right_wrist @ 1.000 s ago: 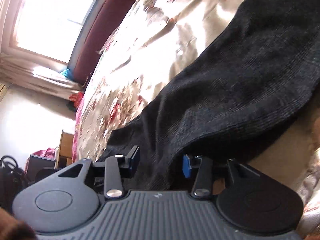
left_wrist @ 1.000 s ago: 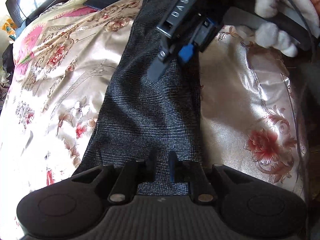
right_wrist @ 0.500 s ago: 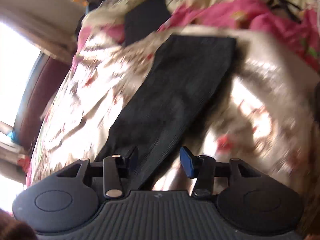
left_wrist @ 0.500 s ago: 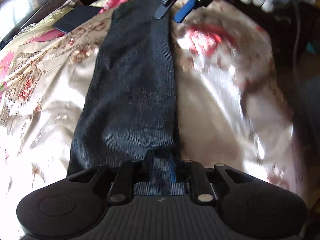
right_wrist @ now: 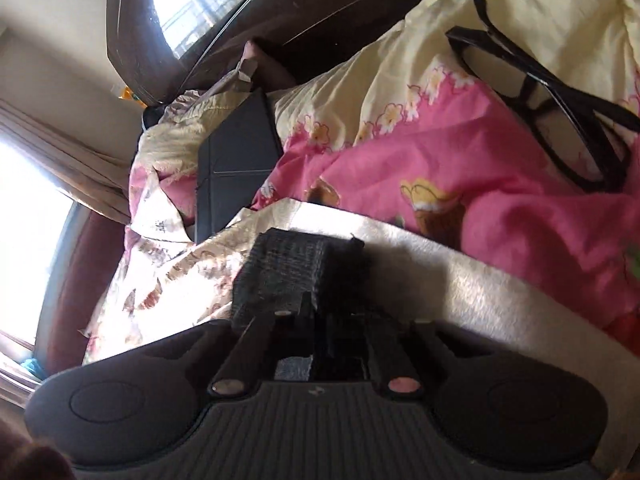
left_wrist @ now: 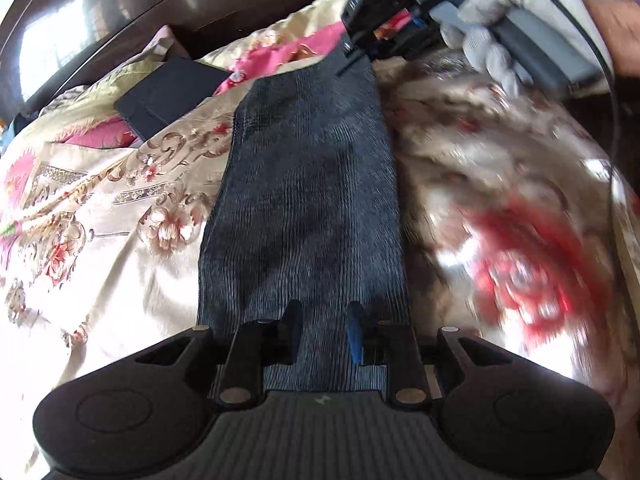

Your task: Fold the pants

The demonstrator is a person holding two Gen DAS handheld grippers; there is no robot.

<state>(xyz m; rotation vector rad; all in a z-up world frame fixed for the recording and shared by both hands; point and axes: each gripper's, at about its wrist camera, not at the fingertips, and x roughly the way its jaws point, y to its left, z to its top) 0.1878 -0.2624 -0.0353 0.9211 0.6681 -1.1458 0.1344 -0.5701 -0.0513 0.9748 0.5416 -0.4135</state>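
- Pants (left_wrist: 308, 208) lie long and flat on the bed (left_wrist: 100, 220), one narrow strip.
- My left claw (left_wrist: 324, 330) is a little open over the near end.
- My right claw (right_wrist: 332, 320) pinches the far end.
- Folding end to end is left, I think.

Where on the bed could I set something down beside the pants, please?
Bare floral bedspread lies on the camera's left of the pants, below the dark flat case. The far end is crowded: the case, eyeglasses, and the right gripper at the pants' edge.
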